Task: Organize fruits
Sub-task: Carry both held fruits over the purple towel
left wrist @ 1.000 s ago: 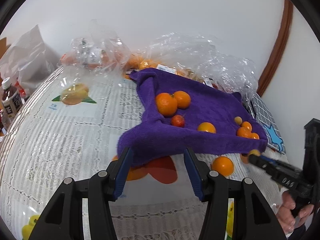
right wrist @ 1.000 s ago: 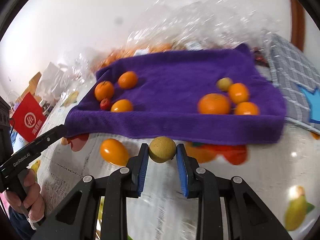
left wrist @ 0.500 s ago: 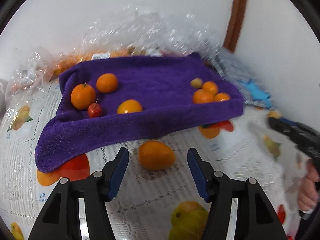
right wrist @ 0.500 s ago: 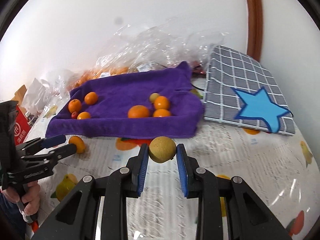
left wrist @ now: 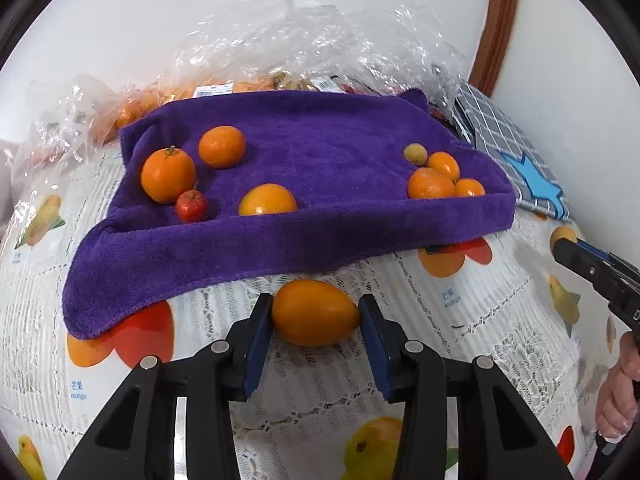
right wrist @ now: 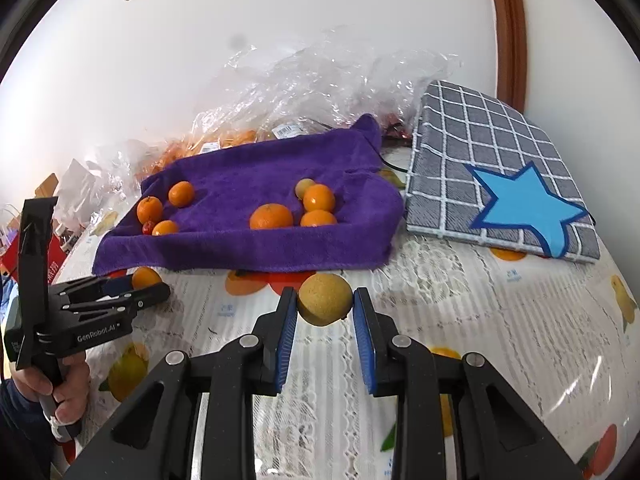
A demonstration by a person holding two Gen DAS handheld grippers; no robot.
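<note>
A purple towel (left wrist: 320,152) lies on the table with several oranges, a small red fruit (left wrist: 191,205) and a small yellow fruit (left wrist: 415,153) on it. My left gripper (left wrist: 316,314) has closed around an oval orange fruit (left wrist: 314,312) that rests on the tablecloth in front of the towel, its pads touching both ends. My right gripper (right wrist: 325,300) is shut on a round tan-yellow fruit (right wrist: 325,299) and holds it above the tablecloth, right of the left gripper (right wrist: 132,290). The towel (right wrist: 256,184) also shows in the right wrist view.
Crumpled clear plastic bags (left wrist: 304,40) with more fruit lie behind the towel against the wall. A grey checked cushion with a blue star (right wrist: 496,172) lies to the right of the towel. A fruit-print lace tablecloth (right wrist: 500,320) covers the table.
My left gripper moved forward onto the oval orange fruit and narrowed around it. My right gripper, still holding the tan fruit, pulled back from the towel and steadied.
</note>
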